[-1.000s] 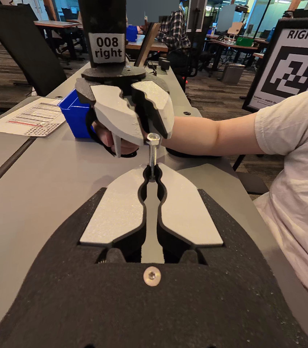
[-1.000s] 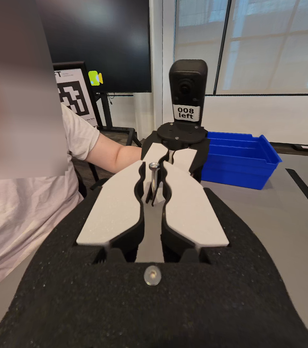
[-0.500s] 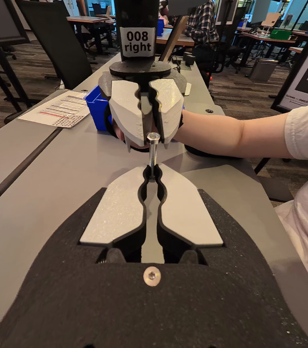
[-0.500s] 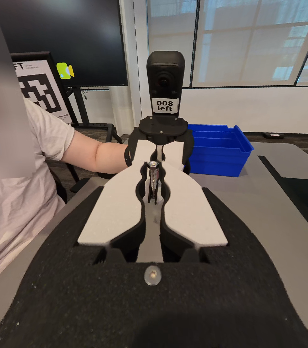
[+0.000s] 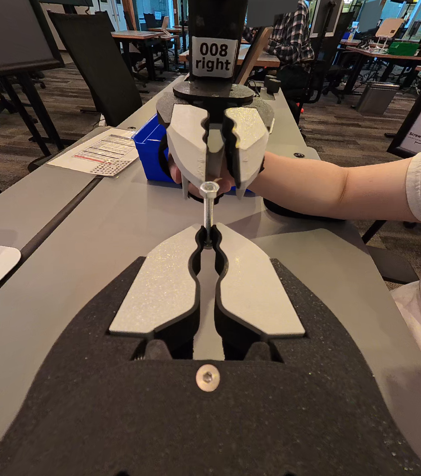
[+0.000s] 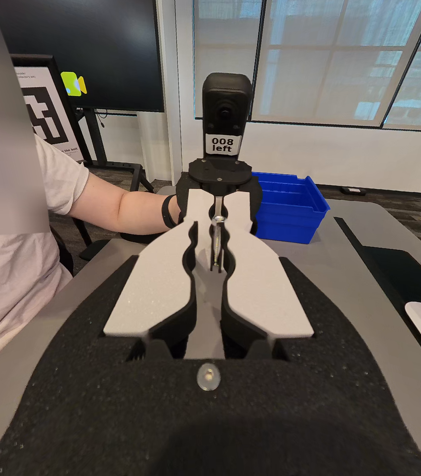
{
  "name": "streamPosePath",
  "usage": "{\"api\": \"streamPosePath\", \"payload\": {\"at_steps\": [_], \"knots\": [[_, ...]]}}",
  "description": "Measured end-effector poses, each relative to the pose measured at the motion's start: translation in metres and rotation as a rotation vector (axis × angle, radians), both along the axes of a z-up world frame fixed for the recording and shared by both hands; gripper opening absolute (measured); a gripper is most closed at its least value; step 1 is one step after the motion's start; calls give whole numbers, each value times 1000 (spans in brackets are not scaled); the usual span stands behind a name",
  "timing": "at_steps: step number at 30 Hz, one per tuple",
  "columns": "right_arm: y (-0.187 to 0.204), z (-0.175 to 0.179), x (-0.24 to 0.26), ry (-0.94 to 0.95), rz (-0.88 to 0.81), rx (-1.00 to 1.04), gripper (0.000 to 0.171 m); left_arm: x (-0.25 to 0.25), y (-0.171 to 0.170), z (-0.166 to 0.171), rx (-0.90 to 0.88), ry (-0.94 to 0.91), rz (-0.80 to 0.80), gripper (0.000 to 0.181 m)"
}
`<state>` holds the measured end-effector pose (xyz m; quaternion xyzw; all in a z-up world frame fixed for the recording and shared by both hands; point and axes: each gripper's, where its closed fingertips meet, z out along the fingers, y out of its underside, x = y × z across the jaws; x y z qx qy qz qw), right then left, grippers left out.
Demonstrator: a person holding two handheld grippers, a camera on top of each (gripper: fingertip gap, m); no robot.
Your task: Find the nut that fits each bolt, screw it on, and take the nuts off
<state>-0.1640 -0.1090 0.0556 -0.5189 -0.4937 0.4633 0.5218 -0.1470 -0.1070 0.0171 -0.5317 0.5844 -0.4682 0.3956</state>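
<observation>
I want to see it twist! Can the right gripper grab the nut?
Probably yes. The right gripper is open with its tips either side of the nut, nothing between, and the left gripper holds the bolt.

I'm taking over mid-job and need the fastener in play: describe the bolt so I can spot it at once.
Start at the grey table with the blue bin. Above it the two grippers face each other; the left gripper is shut on the bolt. It is the only thin silver threaded rod, with a nut on its far end.
</observation>
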Motion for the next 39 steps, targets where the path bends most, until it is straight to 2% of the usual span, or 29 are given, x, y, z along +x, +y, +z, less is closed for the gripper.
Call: {"api": "streamPosePath", "payload": {"at_steps": [12, 16, 20, 24, 32, 36, 39], "knots": [[-1, 0, 1, -7, 0, 17, 14, -1, 4, -1, -3, 6, 21, 4], [6, 2, 1, 5, -51, 33, 18, 1, 2, -3, 4, 13, 14, 4], [3, -1, 0, -12, -32, 30, 21, 1, 4, -4, 11, 23, 24, 4], [1, 1, 3, -12, -23, 31, 15, 0, 6, -3, -3, 13, 31, 4], [3, -3, -6, -28, -47, 50, 34, 2, 3, -4, 8, 17, 24, 4], [3, -5, -5, -53, -56, 67, 37, -1, 10, -2, -5, 9, 51, 4], [3, -2, -2, -35, -50, 54, 32, -3, 12, -1, -13, 5, 56, 4]]}}
